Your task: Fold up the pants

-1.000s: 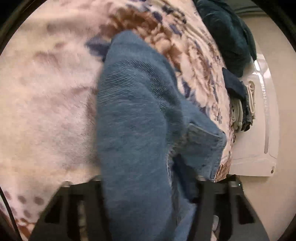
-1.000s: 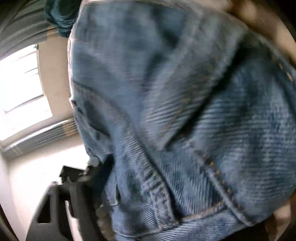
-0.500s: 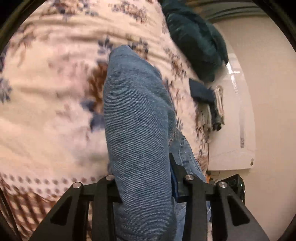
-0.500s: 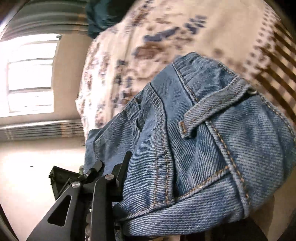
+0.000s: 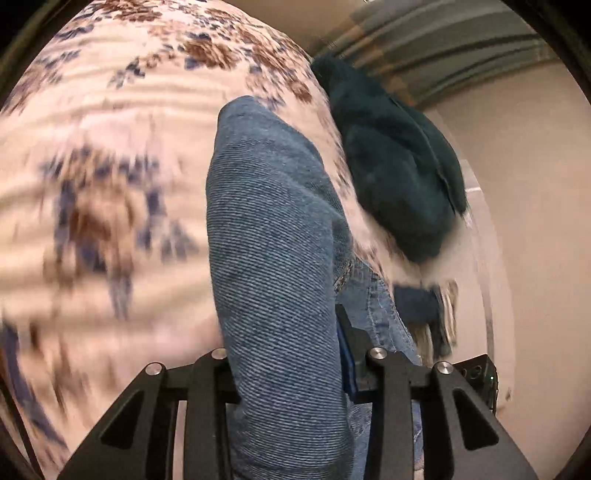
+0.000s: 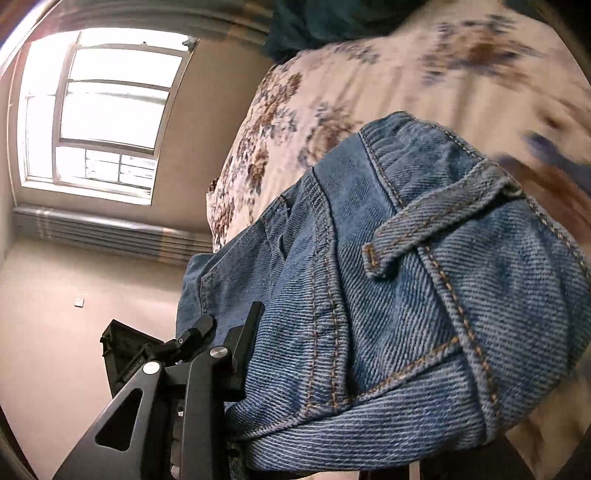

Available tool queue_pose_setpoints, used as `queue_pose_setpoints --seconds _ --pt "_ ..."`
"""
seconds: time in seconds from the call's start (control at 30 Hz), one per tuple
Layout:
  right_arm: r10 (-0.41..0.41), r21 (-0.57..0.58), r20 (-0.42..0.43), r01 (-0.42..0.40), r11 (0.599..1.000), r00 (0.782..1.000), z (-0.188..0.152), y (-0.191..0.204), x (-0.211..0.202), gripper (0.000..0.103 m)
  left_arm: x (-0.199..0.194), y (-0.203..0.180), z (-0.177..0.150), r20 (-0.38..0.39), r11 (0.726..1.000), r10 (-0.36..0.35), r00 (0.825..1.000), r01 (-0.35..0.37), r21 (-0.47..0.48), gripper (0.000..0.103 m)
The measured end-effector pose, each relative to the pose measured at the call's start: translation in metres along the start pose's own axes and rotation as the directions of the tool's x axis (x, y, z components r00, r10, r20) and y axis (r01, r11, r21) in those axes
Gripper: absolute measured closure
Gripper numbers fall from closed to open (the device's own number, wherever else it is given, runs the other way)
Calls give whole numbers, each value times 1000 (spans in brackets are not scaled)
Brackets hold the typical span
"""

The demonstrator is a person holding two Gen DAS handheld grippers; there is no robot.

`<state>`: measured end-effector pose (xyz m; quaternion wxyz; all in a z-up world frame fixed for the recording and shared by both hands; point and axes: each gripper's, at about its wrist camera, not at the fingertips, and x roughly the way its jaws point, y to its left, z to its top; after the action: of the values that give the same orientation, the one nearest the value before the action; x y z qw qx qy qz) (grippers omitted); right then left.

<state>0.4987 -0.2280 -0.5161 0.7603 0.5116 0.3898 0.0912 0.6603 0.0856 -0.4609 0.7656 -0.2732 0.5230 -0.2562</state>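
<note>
Lifted higher off the bedspread [image 5: 110, 184], bunched blue pants [image 5: 273, 258] hang clamped in both grippers.

Bed w/ floral cover [image 5: 110, 110]; dark teal blanket [image 5: 399, 177] bunched at far edge.

Bedspread [image 5: 110, 206] blurred; pants [image 6: 424, 295] hide the right gripper's far finger.

The right tongs [image 6: 332, 369] are clamped on the waistband of the blue denim pants [image 6: 424, 295], only their left black finger [image 6: 207, 398] showing, the other hidden by cloth; a belt loop [image 6: 436, 221] crosses the band; beyond lies the floral bedspread [image 6: 406, 81], blurred at right; a dark green cloth [image 6: 325, 22] sits at its far edge; a bright window [image 6: 107, 110] stands at left above a radiator [image 6: 110, 236].
</note>
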Motion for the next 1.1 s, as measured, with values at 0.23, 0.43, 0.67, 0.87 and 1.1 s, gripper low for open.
queue_pose_setpoints --seconds 0.23,0.43,0.67,0.87,1.1 --pt "11 -81 -29 -14 997 1000 96 9 172 68 71 92 112 11 1000 24 1000 -24 -13 71" --pt "-62 -8 -182 61 998 981 94 -57 268 58 119 187 106 -90 994 41 995 -50 -101 62" --pt "-133 -38 -253 127 991 958 98 -60 245 17 79 161 82 -95 970 218 971 -227 -88 38" --pt "-609 -430 -24 542 722 793 93 4 201 10 47 87 30 64 757 631 773 -632 168 5" --pt "-712 -521 165 673 525 683 64 69 159 8 26 30 4 140 719 651 746 -665 203 5"
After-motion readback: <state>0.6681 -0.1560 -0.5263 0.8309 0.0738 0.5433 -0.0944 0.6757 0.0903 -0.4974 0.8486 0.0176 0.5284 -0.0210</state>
